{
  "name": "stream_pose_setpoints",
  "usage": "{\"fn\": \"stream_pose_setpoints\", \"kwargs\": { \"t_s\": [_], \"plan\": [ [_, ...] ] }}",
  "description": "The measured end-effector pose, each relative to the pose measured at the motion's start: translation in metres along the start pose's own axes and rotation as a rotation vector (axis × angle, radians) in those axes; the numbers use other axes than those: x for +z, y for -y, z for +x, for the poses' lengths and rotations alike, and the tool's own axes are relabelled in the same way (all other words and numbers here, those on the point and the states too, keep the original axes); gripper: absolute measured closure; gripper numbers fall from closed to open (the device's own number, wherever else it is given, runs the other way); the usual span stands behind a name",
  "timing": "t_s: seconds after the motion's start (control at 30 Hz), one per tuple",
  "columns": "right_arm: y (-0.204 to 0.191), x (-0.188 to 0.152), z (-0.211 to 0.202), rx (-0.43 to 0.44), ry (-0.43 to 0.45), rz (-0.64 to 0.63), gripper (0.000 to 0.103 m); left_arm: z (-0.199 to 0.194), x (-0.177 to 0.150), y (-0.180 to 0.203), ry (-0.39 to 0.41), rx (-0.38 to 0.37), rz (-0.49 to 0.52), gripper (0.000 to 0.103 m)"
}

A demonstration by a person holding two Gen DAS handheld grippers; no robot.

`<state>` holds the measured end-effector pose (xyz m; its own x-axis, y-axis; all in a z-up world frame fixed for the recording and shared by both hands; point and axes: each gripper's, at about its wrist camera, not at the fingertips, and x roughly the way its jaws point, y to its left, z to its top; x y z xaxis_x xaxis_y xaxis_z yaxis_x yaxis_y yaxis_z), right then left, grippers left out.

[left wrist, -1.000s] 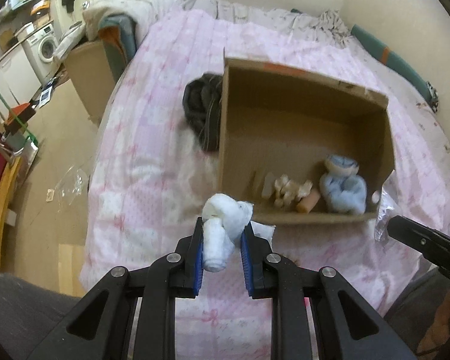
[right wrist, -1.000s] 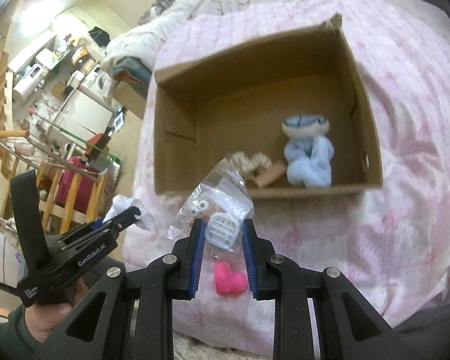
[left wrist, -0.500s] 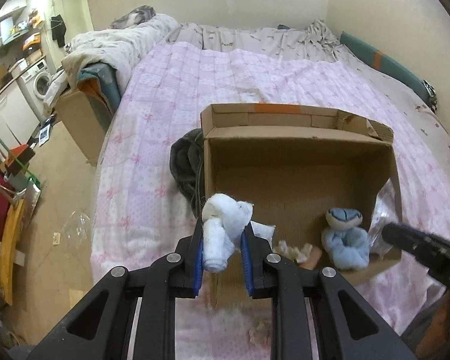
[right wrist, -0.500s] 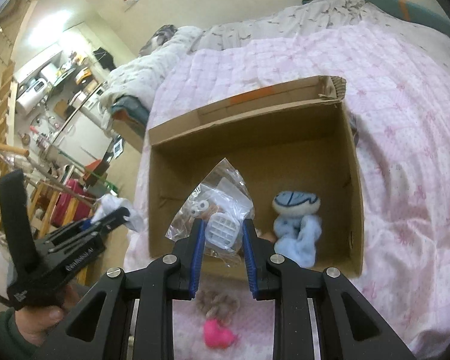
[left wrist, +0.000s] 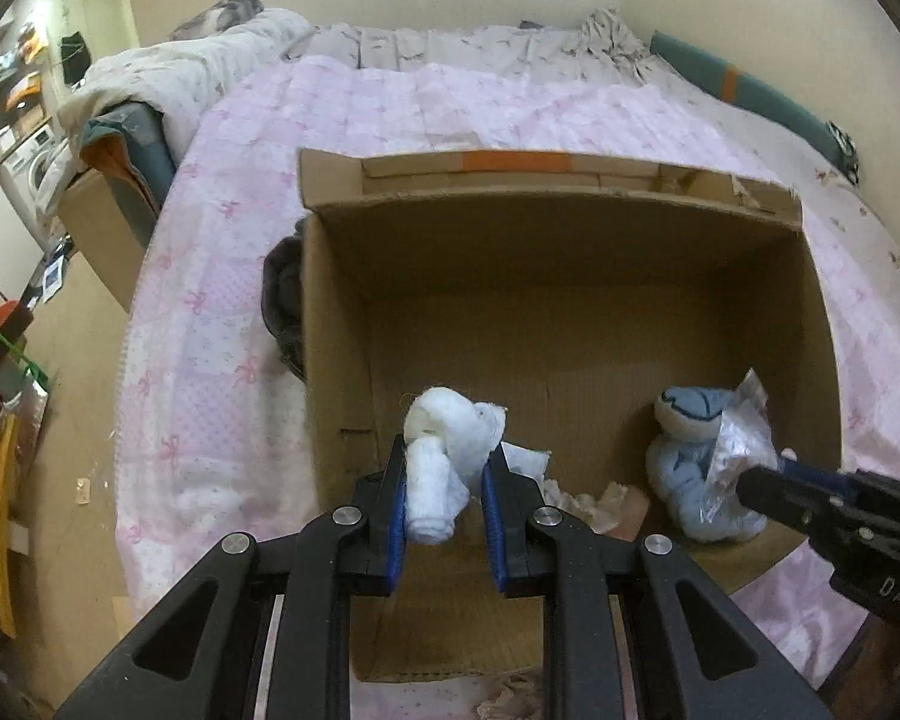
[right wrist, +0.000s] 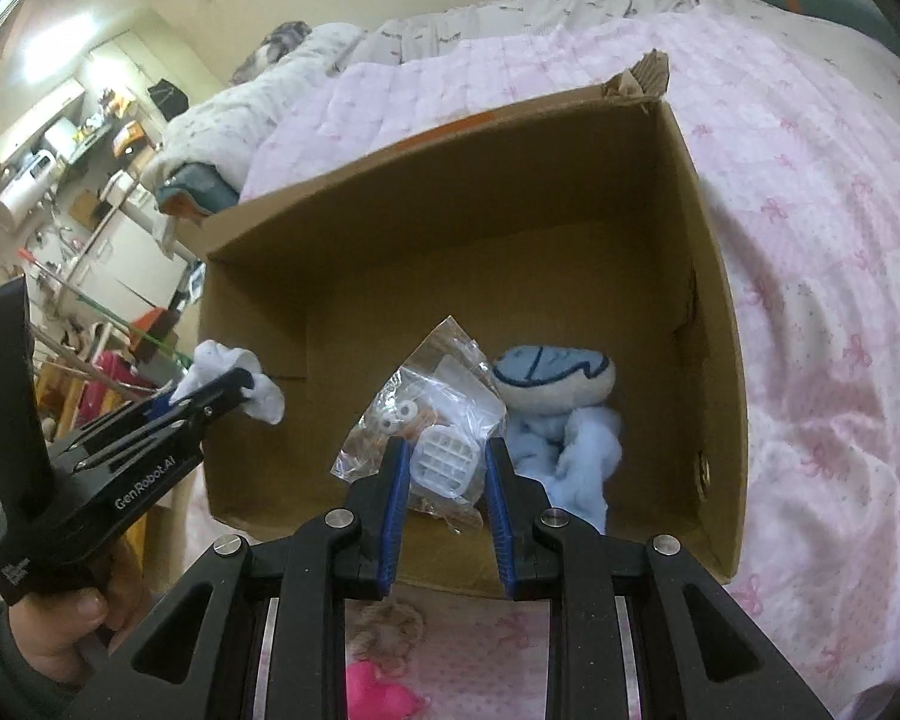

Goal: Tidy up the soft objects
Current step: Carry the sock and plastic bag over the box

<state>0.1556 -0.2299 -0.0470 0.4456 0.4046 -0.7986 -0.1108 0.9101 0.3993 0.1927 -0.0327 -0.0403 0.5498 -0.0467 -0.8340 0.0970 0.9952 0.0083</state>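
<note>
An open cardboard box (left wrist: 570, 276) (right wrist: 450, 240) sits on a pink quilted bed. My left gripper (left wrist: 444, 474) is shut on a white soft toy (left wrist: 444, 456) and holds it over the box's near left part; it also shows in the right wrist view (right wrist: 234, 387). My right gripper (right wrist: 444, 468) is shut on a clear plastic bag of small items (right wrist: 432, 420), held above the box's near edge; it shows at the right of the left wrist view (left wrist: 744, 450). A light blue plush (left wrist: 684, 468) (right wrist: 564, 408) and a small beige toy (left wrist: 600, 501) lie inside the box.
A dark cloth (left wrist: 282, 306) lies beside the box's left wall. A pink heart toy (right wrist: 378, 693) and a beige fluffy toy (right wrist: 384, 624) lie on the quilt in front of the box. The bed's left edge drops to a cluttered floor (left wrist: 42, 276).
Both grippers have moved forward and over the box with their loads; the box now fills both views. The toys on the quilt have slid under the grippers.
</note>
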Motion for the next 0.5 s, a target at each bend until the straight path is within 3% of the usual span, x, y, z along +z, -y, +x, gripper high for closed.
{"fn": "stream_pose_setpoints", "kwargs": {
  "t_s": [0.13, 0.5],
  "plan": [
    [0.002, 0.000, 0.005, -0.013, -0.003, -0.002, 0.076, 0.008, -0.005, 0.005, -0.043, -0.022, -0.006, 0.083],
    [0.003, 0.002, 0.015, -0.024, -0.025, -0.011, 0.076, 0.003, -0.003, 0.004, -0.023, -0.041, -0.024, 0.083]
  ]
}}
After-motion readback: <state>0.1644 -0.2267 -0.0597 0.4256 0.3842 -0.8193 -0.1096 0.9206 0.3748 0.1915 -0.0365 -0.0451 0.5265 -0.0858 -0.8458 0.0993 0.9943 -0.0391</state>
